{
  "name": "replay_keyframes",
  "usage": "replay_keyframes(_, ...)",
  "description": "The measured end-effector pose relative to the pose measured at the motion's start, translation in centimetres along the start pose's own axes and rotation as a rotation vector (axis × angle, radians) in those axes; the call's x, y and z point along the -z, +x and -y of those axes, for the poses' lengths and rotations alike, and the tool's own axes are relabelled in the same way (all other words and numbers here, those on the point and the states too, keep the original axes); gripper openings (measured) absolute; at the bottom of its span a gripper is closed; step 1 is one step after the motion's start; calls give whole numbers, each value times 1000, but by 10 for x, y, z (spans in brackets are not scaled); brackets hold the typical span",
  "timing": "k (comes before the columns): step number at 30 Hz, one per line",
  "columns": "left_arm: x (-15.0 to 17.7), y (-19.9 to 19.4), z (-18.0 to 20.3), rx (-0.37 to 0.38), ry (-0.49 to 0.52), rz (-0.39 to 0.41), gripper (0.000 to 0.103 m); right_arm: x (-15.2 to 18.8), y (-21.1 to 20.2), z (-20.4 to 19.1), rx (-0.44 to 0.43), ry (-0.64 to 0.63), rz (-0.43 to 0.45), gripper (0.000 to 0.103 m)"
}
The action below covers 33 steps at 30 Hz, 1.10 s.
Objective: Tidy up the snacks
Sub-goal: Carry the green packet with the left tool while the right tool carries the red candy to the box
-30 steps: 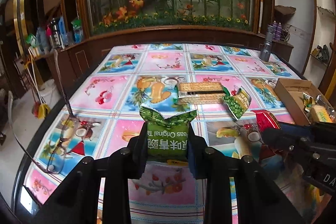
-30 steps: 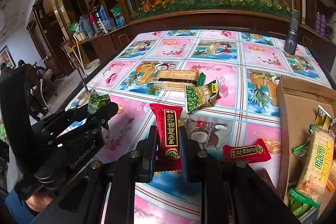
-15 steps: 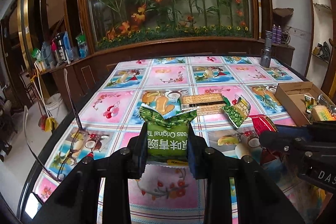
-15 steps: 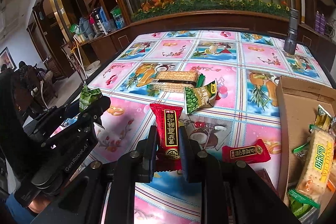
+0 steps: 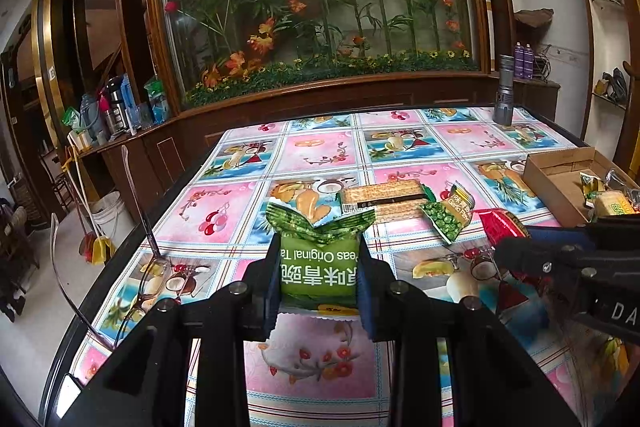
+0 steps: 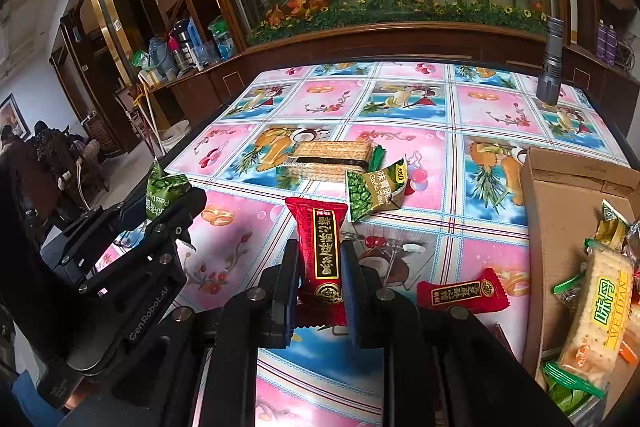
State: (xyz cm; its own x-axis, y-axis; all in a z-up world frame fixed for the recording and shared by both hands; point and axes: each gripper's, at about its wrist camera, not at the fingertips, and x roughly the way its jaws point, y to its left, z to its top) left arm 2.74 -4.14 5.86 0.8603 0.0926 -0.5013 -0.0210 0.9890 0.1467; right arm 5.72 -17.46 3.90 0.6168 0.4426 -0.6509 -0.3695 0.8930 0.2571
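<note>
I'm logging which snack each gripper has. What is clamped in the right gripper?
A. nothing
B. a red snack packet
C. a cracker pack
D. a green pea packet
B: the right gripper is shut on the red snack packet; the green pea packet sits in the left gripper.

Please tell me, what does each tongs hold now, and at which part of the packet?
The left tongs grip a green pea packet by its two side edges, near the lower half. The right tongs grip a red snack packet by its sides, also low.
</note>
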Motion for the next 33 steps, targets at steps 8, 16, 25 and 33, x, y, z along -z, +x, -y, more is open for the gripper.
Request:
replay_keyframes(8,0,0,2,-5,4,0,30,-2,-2,5,3,18,6,21)
replay_keyframes(16,0,1,2,3,3,-2,30,-3,-5,10,6,27,18,21)
replay_keyframes(25,-1,3,-3,209,-40,-58,30,-18,-40,82,85,222,111,21)
replay_keyframes(33,-24,-18,56,380,24,-72,30,-22,-88,154,136,397,213,21)
